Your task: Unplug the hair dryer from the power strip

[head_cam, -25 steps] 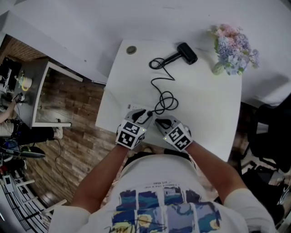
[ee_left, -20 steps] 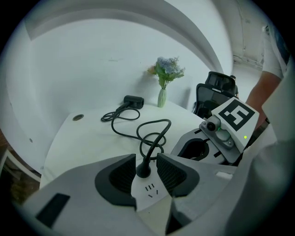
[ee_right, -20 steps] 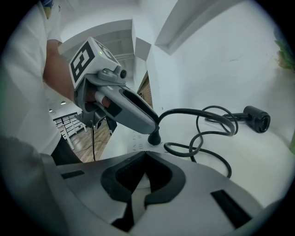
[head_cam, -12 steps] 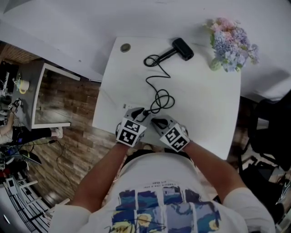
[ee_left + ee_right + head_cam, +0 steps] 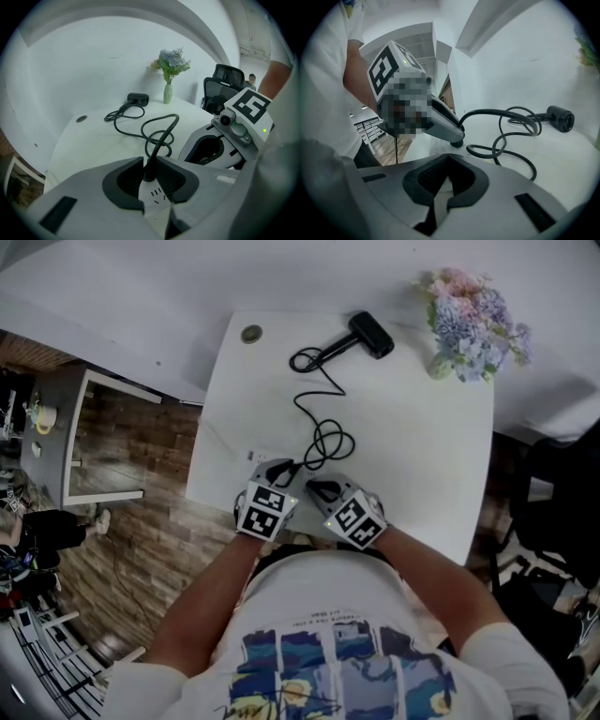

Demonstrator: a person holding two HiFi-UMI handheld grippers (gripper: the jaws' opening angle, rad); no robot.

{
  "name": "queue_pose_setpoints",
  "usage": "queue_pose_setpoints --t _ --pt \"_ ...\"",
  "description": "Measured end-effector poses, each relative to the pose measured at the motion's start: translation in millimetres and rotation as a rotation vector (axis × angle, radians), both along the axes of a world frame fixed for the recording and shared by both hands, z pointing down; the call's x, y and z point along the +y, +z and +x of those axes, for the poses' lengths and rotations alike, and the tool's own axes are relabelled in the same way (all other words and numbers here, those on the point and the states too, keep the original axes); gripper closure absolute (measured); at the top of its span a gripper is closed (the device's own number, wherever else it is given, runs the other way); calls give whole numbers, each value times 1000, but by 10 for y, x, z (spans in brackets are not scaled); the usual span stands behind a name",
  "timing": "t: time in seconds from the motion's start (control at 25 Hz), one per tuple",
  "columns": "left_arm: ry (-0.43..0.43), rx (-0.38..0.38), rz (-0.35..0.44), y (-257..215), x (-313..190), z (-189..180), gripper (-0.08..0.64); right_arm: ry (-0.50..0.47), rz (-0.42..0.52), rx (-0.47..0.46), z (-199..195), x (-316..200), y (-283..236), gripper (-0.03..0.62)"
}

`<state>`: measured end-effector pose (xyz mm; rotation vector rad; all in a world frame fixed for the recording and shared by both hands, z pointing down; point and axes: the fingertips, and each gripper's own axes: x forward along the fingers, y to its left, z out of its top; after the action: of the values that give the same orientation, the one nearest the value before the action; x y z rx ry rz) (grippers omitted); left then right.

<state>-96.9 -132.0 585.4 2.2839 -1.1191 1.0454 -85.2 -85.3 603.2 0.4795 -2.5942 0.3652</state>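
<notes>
A black hair dryer (image 5: 367, 333) lies at the table's far side. Its cord (image 5: 323, 440) loops down to a black plug (image 5: 149, 172) seated in the white power strip (image 5: 158, 199) near the front edge. My left gripper (image 5: 150, 161) reaches down over the strip, its jaws closing, and the tips touch the plug on both sides. Just to its right, my right gripper (image 5: 317, 487) lies low on the table. Its jaws (image 5: 448, 157) meet at the tips, with a bit of the white strip (image 5: 439, 187) showing in the hollow between them. I cannot tell whether that bit is pinched.
A vase of pale flowers (image 5: 469, 320) stands at the far right corner. A round cable grommet (image 5: 251, 333) sits at the far left. Wooden floor and a grey side desk (image 5: 80, 437) lie left of the table, and a black office chair (image 5: 553, 512) stands to its right.
Both grippers stay by the strip at the table's near edge. The left one has edged slightly in over the plug. Dryer and cord lie as before.
</notes>
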Motion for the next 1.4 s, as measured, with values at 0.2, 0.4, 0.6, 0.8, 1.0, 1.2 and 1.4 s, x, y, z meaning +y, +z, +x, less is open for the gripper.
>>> queue_pose_setpoints --t 0.2,0.4,0.6,0.8,1.0,1.2,1.4 --pt "-5 -1 -3 -10 -1 1 494 0 2 1 3 0 2 597" --pt "-25 20 -9 -30 -7 -24 500 2 19 13 -2 3 -1 597" --pt "-35 31 -15 -44 -8 -29 505 -3 35 20 9 5 6 597" --pt "-70 77 -23 -100 -21 -62 509 -2 31 21 11 5 3 597" --pt "-93 124 18 -269 -76 -100 511 -3 33 24 4 4 4 597" --pt "-83 164 29 -444 -128 -110 512 9 22 30 20 2 13 597" --pt "-97 196 36 -533 -102 -158 512 17 9 27 5 -4 0 597"
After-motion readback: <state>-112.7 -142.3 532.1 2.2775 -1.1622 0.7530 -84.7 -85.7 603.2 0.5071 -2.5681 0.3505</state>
